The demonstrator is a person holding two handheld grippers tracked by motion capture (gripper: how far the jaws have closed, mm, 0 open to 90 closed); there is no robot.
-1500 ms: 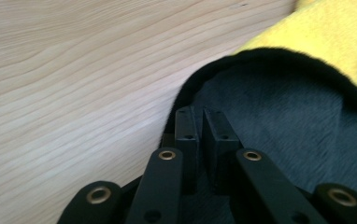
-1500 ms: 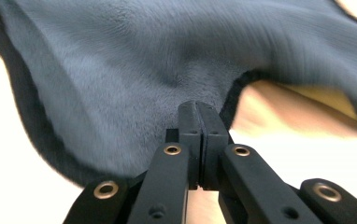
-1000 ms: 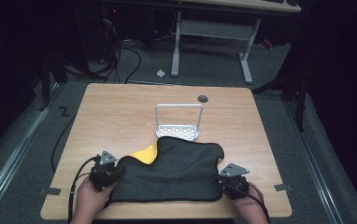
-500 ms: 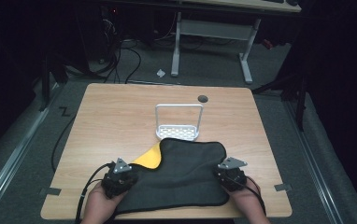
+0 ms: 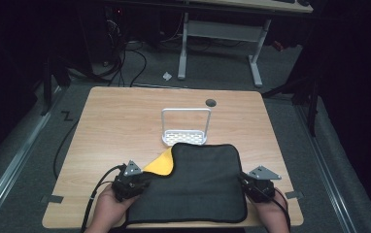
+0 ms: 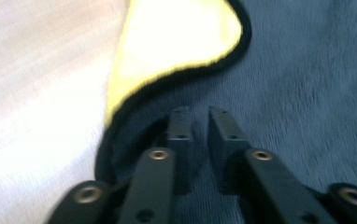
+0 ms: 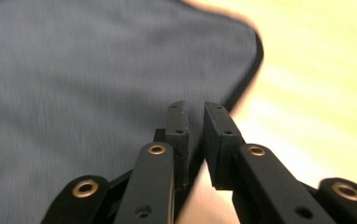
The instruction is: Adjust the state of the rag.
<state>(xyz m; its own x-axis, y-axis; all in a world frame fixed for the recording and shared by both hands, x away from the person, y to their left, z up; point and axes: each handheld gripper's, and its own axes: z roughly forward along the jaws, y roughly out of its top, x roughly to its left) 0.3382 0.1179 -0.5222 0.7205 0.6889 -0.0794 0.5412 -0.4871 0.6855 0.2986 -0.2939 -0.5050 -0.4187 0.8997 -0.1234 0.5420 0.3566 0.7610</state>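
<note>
Two handheld grippers are working a dark grey cloth (image 5: 193,182) at the near edge of the wooden table (image 5: 120,121). The left gripper (image 5: 129,182) sits at the cloth's left edge, and in the left gripper view its jaws are nearly together with only a thin slit between them, cloth edge bunched right at the left jaw. Can't honestly tell if fabric is pinched in there or just lying under the jaws. Just ahead of that gripper a corner of the cloth is flipped over, showing the yellow underside (image 6: 176,51) with a black hem, so the yellow flap (image 5: 161,162) lies right beyond the jaw tips.

The right gripper (image 5: 259,187) is at the cloth's right edge. In the right gripper view the jaws are also almost closed, narrow gap, and the black-hemmed edge of the cloth (image 7: 97,93) runs right under the jaws, grey fabric to the left of them and bare table (image 7: 317,79) to the right. Same deal, can't tell whether it's actually clamping the hem.

Past both grippers, touching or just overlapped by the far edge of the cloth, a small white wire rack (image 5: 185,127) stands upright on the table. A hand (image 5: 108,211) holds each gripper from the bottom edge.
</note>
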